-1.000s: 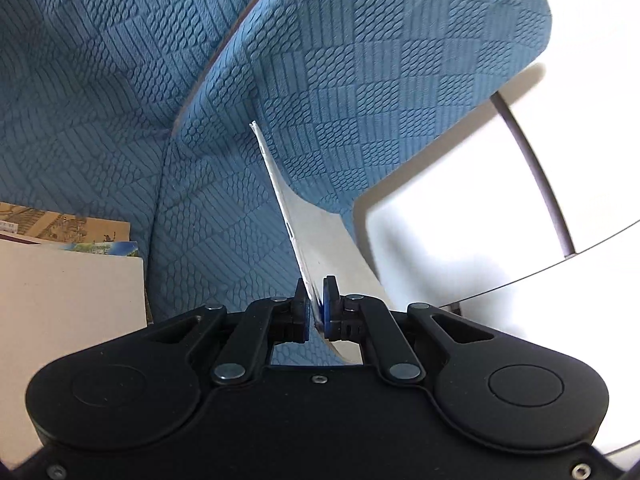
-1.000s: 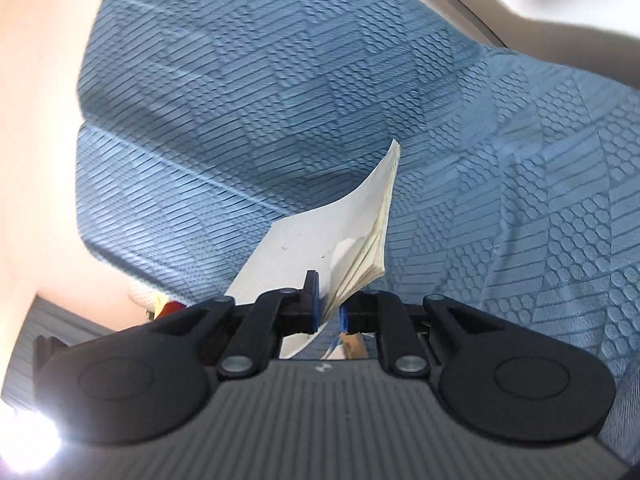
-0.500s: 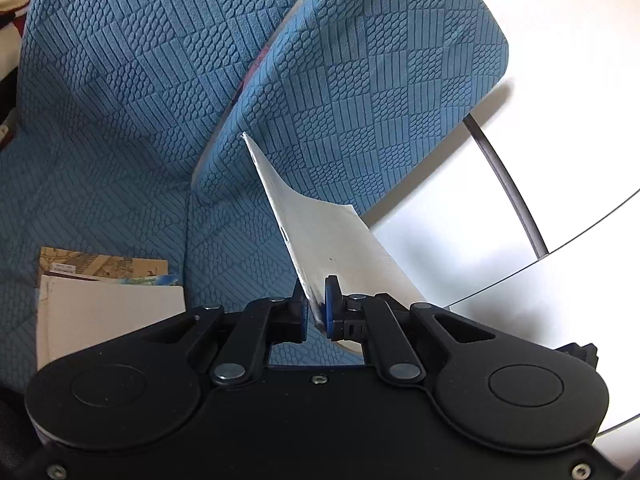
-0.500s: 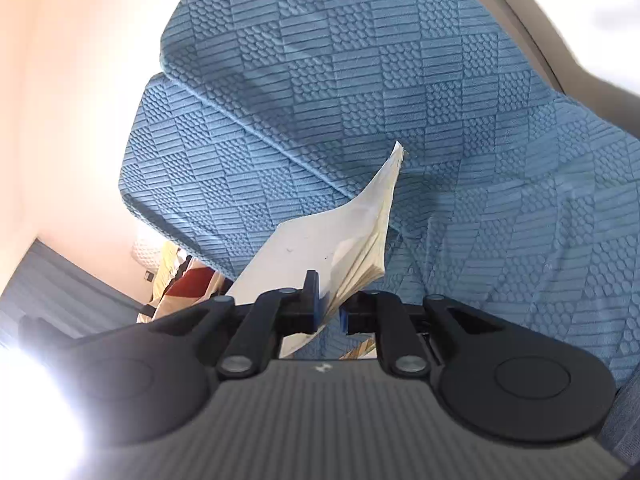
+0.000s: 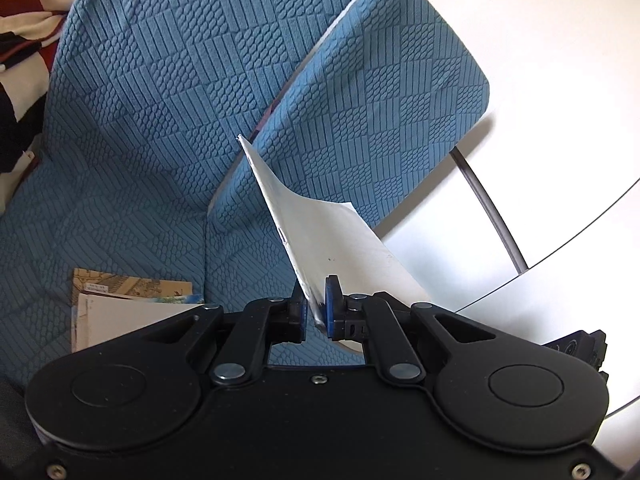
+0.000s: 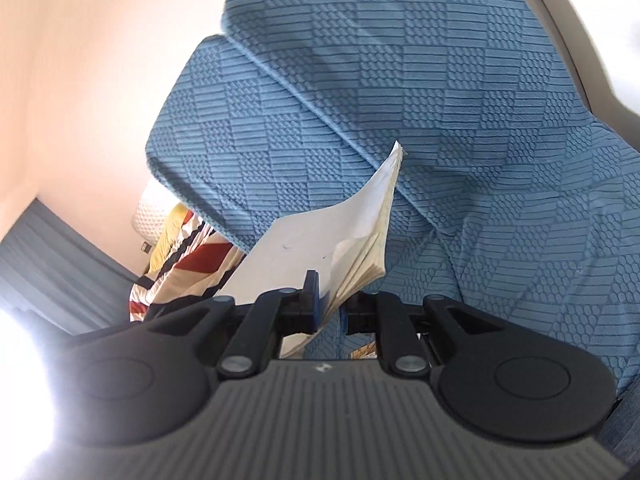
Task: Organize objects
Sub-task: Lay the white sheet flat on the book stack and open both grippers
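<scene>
Left gripper (image 5: 315, 310) pinches one edge of a thin white soft-cover booklet (image 5: 328, 240). The booklet is held clear above the blue textured sofa cover (image 5: 132, 128), its long axis running forward from the jaws. Right gripper (image 6: 330, 310) clamps the opposite, page-fanned edge (image 6: 320, 248). Flat stacked books (image 5: 120, 304) lie below-left, nearer the left hand.

This looks like a home living room. Ahead of each hand-held gripper stands a sofa (image 5: 132, 128) under a quilted blue cover, its back cushion (image 5: 372, 112) leaning against a pale wall (image 6: 80, 60). A striped blanket (image 6: 180, 264) lies to the left, books (image 5: 120, 300) rest on the seat, and a grey curtain (image 6: 48, 264) hangs far left.
</scene>
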`<state>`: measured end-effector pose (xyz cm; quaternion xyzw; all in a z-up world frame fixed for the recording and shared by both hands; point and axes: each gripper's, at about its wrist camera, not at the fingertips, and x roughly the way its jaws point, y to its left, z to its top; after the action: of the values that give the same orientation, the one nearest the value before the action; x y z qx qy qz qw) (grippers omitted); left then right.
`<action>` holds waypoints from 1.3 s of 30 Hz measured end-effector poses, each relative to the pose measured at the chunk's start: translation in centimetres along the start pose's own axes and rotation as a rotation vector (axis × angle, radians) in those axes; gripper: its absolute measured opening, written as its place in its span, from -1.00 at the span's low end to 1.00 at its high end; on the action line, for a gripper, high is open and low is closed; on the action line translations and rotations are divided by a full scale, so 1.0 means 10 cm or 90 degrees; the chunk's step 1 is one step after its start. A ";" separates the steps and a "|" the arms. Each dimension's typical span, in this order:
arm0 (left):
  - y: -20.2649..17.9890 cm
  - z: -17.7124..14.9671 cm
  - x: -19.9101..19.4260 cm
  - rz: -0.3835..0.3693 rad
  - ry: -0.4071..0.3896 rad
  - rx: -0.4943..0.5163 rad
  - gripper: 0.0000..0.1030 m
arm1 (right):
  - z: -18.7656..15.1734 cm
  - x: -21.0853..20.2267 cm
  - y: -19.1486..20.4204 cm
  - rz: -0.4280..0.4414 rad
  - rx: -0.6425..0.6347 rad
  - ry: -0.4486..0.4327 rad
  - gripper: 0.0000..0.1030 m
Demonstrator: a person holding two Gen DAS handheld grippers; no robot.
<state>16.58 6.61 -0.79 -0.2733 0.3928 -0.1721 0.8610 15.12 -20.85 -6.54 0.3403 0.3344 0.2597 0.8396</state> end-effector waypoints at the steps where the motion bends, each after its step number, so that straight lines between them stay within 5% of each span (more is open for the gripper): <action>1: 0.03 -0.01 -0.03 0.000 -0.003 -0.001 -0.85 | -0.03 0.02 0.03 0.000 -0.005 0.002 -0.76; 15: 0.59 -0.35 -0.19 0.031 -0.024 -0.012 -0.84 | -0.49 0.36 0.11 0.003 -0.055 0.062 -0.75; 27: 1.25 -0.86 0.06 0.059 0.010 -0.105 -0.83 | -0.96 0.63 -0.11 -0.041 -0.093 0.114 -0.75; 39: 1.54 -1.08 0.24 0.100 0.025 -0.128 -0.82 | -1.23 0.78 -0.15 -0.080 -0.151 0.133 -0.75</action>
<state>11.06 13.97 -17.35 -0.3235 0.4451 -0.0693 0.8321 11.36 -11.74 -17.38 0.1883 0.4079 0.2783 0.8490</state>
